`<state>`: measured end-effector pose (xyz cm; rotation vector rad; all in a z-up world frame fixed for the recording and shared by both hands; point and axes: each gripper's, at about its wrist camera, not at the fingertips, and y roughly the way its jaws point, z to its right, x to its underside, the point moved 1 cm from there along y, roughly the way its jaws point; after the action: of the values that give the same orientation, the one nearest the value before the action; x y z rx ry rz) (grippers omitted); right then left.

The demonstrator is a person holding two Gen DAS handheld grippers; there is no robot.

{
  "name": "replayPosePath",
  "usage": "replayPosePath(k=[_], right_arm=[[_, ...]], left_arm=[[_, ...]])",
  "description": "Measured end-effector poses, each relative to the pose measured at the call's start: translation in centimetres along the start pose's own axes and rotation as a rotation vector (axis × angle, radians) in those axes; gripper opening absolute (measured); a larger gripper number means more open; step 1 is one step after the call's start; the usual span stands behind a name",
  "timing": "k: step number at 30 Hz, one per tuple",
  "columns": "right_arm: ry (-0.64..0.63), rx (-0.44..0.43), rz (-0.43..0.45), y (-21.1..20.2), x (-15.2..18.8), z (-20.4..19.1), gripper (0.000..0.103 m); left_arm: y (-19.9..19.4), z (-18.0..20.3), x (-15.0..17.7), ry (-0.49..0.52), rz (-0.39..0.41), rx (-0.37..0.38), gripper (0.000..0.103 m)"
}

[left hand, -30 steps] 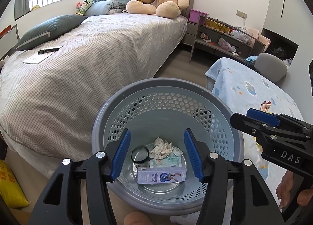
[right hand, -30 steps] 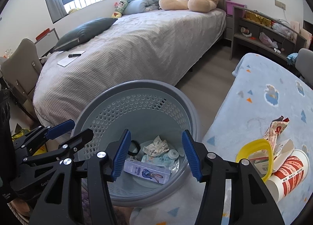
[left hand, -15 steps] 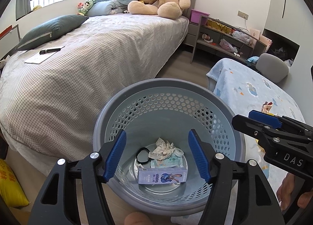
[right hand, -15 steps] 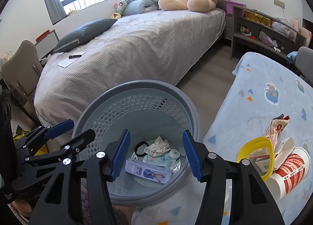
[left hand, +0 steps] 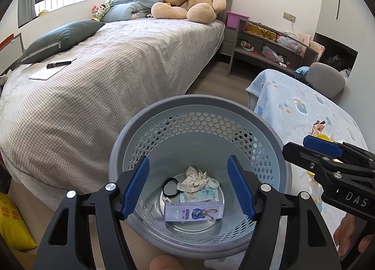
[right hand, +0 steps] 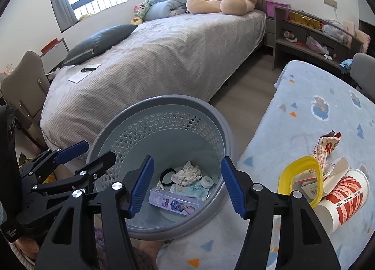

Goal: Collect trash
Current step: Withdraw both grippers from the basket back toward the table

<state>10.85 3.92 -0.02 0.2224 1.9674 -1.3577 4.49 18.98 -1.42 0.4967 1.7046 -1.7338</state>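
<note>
While both claws hover over it, the round grey basket, its plastic wall pierced with holes, holds a long purple box lying flat and crosswise, crumpled paper, a pale blue packet and a black ring. The left claw stands open and empty; the right claw is opening, gripping nothing.

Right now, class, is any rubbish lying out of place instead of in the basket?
Yes. A striped paper cup lies tipped on its side on the blue blanket, with a yellow lid and torn wrappers spilling from it, beside the grey basket.
</note>
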Motion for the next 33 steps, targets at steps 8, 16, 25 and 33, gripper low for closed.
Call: replayPosePath(k=[8, 16, 25, 33], right_arm=[[0.042, 0.026, 0.014, -1.6, 0.9, 1.7, 0.063], [0.084, 0.070, 0.034, -3.9, 2.5, 3.7, 0.064], [0.122, 0.133, 0.044, -6.6, 4.6, 6.6, 0.069], [0.189, 0.227, 0.043, -8.8, 6.6, 9.5, 0.071]], left_arm=[[-0.1, 1.0, 0.0, 0.016, 0.005, 0.012, 0.066], [-0.6, 2.6, 0.2, 0.041, 0.012, 0.039, 0.067], [-1.1, 4.6, 0.3, 0.072, 0.019, 0.075, 0.067], [-1.2, 6.9, 0.6, 0.106, 0.019, 0.103, 0.068]])
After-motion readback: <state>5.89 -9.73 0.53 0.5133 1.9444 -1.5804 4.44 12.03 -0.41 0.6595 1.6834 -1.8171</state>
